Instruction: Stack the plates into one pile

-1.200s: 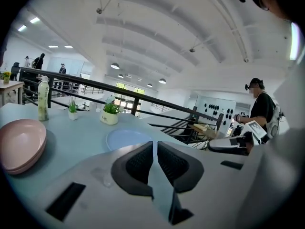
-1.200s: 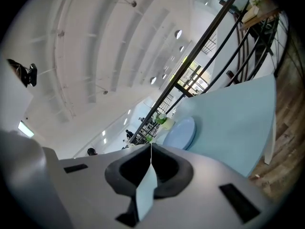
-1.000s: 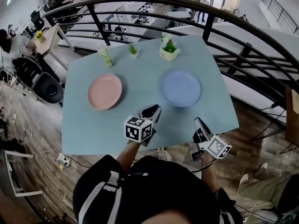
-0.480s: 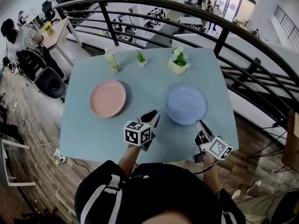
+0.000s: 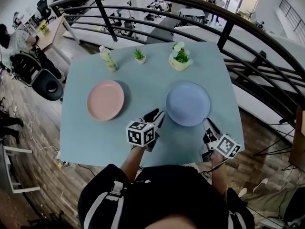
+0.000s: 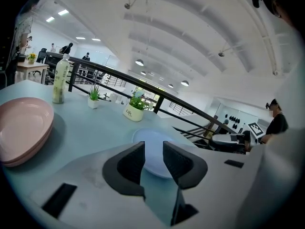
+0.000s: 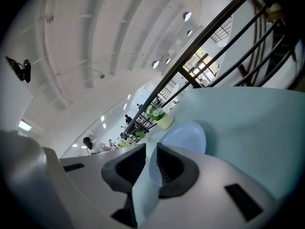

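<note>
A pink plate [image 5: 106,99] lies on the left of the light blue table [image 5: 143,82], a blue plate [image 5: 188,103] on the right. In the left gripper view the pink plate [image 6: 21,128] is at the left edge and the blue plate [image 6: 155,149] lies straight ahead. My left gripper [image 5: 155,114] [image 6: 153,147] hovers just left of the blue plate; its jaws have just been opening and nothing is between them. My right gripper [image 5: 208,125] [image 7: 151,149] is at the blue plate's [image 7: 183,135] near right rim, its jaws a narrow gap apart.
Along the table's far edge stand a bottle [image 5: 108,58], a small potted plant [image 5: 139,55] and a white flower pot [image 5: 180,58]. A dark curved railing [image 5: 224,30] runs behind the table. The table's right edge [image 5: 238,128] is close to my right gripper.
Both grippers have moved forward over the table toward the blue plate. The right one has come up to its rim. The left jaws stand wider apart.
</note>
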